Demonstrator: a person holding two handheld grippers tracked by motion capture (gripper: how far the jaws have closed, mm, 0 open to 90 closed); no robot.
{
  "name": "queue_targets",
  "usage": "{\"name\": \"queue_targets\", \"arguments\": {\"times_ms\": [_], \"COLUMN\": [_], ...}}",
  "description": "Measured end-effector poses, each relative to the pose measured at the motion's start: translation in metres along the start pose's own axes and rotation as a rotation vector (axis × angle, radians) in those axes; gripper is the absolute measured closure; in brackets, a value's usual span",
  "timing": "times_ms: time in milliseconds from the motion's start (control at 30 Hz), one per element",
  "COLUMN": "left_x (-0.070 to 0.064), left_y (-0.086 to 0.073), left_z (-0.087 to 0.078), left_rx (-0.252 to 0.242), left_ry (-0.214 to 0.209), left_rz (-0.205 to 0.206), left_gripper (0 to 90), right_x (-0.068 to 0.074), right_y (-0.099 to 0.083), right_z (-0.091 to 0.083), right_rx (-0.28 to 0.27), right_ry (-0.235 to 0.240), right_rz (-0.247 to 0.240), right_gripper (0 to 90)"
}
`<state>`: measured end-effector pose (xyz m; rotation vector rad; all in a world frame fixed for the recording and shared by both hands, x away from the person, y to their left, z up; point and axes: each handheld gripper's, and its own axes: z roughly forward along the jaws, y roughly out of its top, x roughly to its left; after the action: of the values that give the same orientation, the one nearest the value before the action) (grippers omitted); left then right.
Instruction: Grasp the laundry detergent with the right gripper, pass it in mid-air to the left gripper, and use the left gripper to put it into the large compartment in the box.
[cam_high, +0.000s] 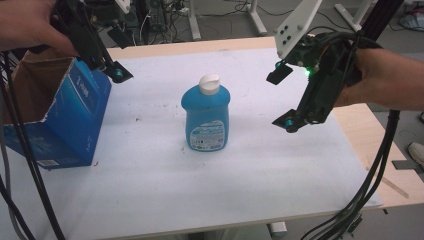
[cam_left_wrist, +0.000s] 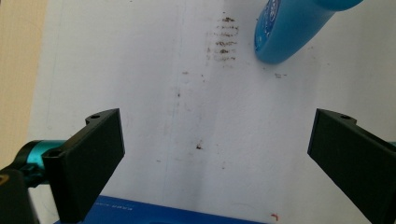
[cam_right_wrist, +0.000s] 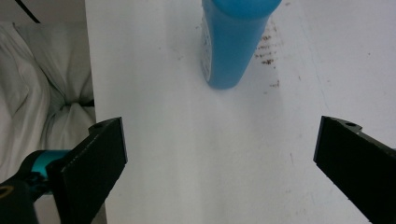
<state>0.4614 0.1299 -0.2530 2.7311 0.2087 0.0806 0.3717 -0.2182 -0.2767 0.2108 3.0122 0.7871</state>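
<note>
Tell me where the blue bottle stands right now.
In the high view, the blue bottle stands upright mid-table on the white sheet, right of the open blue box, between both open hand-held grippers.

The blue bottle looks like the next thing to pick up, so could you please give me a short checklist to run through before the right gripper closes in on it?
1. Blue bottle standing upright on the white mat: ok.
2. White cap seated on the bottle: ok.
3. Right gripper open wide, nothing between its jaws: ok.
4. Bottle between the right jaws: not ok, it is ahead of them and apart.
5. Left gripper open, over the blue box, away from the bottle: ok.
6. Bottle full or empty: cannot tell.
</note>
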Motion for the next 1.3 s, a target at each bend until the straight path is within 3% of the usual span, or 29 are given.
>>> {"name": "queue_targets", "arguments": {"times_ms": [333, 667, 1300], "left_x": [-0.001, 0.0, 0.0], "left_y": [-0.001, -0.003, -0.01], "left_z": [0.001, 0.002, 0.006], "left_rx": [-0.007, -0.01, -0.016], "left_ry": [-0.002, -0.002, -0.01], "left_rz": [0.003, -0.001, -0.013], "left_gripper": [3.8, 3.8, 3.8], "right_x": [-0.01, -0.018, -0.031], "right_y": [0.008, 0.014, 0.007], "right_z": [0.021, 0.036, 0.073], "right_rx": [-0.065, -0.116, -0.188], "right_ry": [0.041, 0.054, 0.098], "right_rz": [-0.012, -0.026, -0.005], "right_gripper": [2.0, 2.0, 2.0]}}
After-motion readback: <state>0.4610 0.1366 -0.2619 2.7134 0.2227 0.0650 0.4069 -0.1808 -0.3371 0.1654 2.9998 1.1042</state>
